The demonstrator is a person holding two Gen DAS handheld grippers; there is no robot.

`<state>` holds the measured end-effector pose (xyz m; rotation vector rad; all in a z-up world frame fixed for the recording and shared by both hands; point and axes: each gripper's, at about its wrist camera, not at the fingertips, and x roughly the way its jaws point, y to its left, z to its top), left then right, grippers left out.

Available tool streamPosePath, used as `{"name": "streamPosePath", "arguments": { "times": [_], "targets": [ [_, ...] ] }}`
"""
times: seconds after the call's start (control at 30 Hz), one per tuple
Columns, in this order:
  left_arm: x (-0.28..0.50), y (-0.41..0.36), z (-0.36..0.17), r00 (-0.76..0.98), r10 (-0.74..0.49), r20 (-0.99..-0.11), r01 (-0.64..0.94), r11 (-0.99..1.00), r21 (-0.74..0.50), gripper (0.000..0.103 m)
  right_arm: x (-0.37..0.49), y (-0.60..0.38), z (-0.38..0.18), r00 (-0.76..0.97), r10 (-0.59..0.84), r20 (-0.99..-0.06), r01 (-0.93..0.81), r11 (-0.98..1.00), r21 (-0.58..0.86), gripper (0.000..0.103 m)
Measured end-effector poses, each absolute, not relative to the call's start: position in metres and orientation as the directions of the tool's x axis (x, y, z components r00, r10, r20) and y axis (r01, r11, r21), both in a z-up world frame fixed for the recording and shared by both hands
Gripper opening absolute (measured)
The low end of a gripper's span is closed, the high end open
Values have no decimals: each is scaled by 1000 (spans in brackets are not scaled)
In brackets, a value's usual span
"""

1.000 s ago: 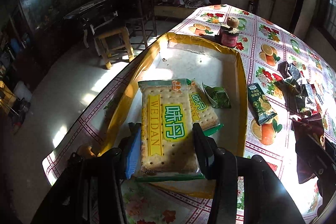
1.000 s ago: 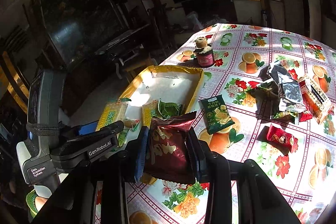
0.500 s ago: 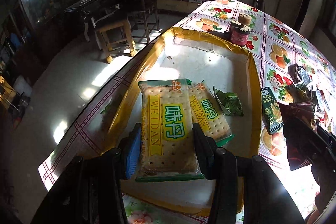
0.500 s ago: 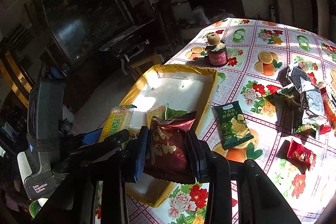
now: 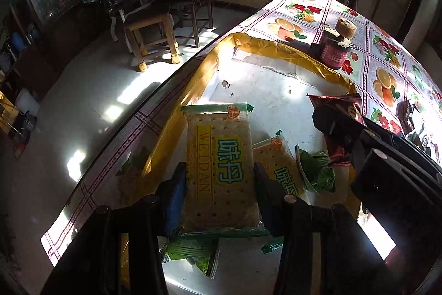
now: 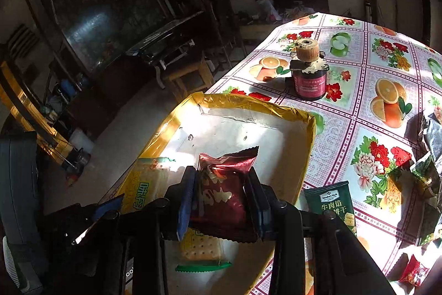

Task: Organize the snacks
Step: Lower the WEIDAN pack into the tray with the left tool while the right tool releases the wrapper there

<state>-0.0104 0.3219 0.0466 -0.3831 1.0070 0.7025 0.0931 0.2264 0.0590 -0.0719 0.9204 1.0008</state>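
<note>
Yellow-rimmed tray (image 6: 309,129) at frame centre already holds a few packets, both hand-held grippers hover over it, left (image 5: 218,184) pinching a cracker pack (image 5: 219,167), right (image 6: 221,198) a maroon packet (image 6: 223,192), while more snacks (image 6: 335,205) wait on the desk (image 6: 367,57) at right.

far half of tray (image 6: 243,134) floor bare and open, near half crowded with cracker pack (image 5: 279,170) and green packets (image 5: 315,170), yellow rim (image 5: 276,51) raised all round, jar (image 6: 308,79) just past far rim, wrapper pile (image 6: 428,156) on cloth right of tray
</note>
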Motion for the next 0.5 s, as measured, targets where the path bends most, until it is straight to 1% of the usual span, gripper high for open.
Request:
{"name": "streamPosePath", "arguments": {
  "times": [0.17, 0.5],
  "targets": [
    [-3, 325, 35, 321, 353, -879, -693, 720, 36, 46, 102, 249, 39, 186, 652, -735, -753, 575, 320, 39],
    [2, 321, 32, 313, 383, -869, -686, 724, 72, 46, 106, 258, 27, 182, 623, -761, -762, 579, 291, 39]
  ]
}}
